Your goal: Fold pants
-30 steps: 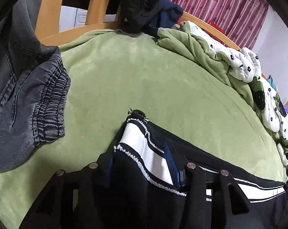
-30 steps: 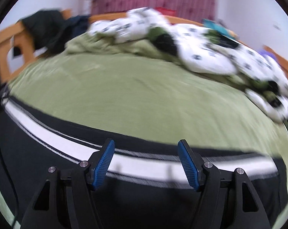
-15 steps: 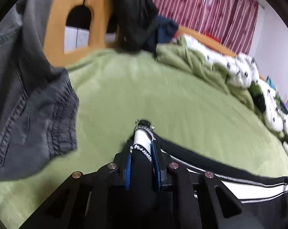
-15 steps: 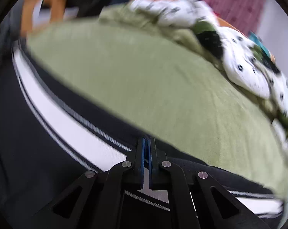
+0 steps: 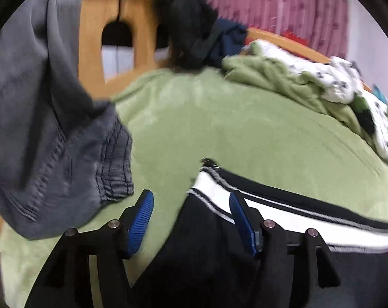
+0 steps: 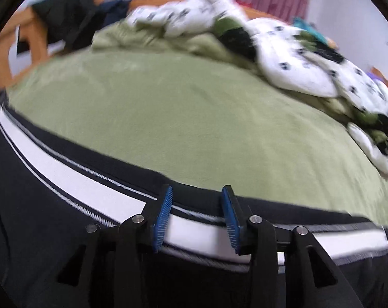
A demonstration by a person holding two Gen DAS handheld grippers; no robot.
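Note:
Black pants with a white side stripe (image 5: 284,213) lie across the near part of a green bed (image 5: 219,128). In the left wrist view my left gripper (image 5: 191,218) is open, its blue pads on either side of the pants' end corner, nothing pinched. In the right wrist view the same pants (image 6: 78,179) stretch across the bottom, and my right gripper (image 6: 196,215) is open over the white stripe, pads apart, holding nothing.
Grey jeans (image 5: 52,141) lie at the left of the bed. A wooden bed frame (image 5: 117,12) with dark clothes (image 5: 188,25) stands behind. A rumpled green and white spotted quilt (image 6: 296,59) lines the far right side. Pink curtains (image 5: 284,7) hang beyond.
Half a second ago both grippers were shut on the pants' edge. Now both have opened and let the fabric go; the pants lie on the bed.

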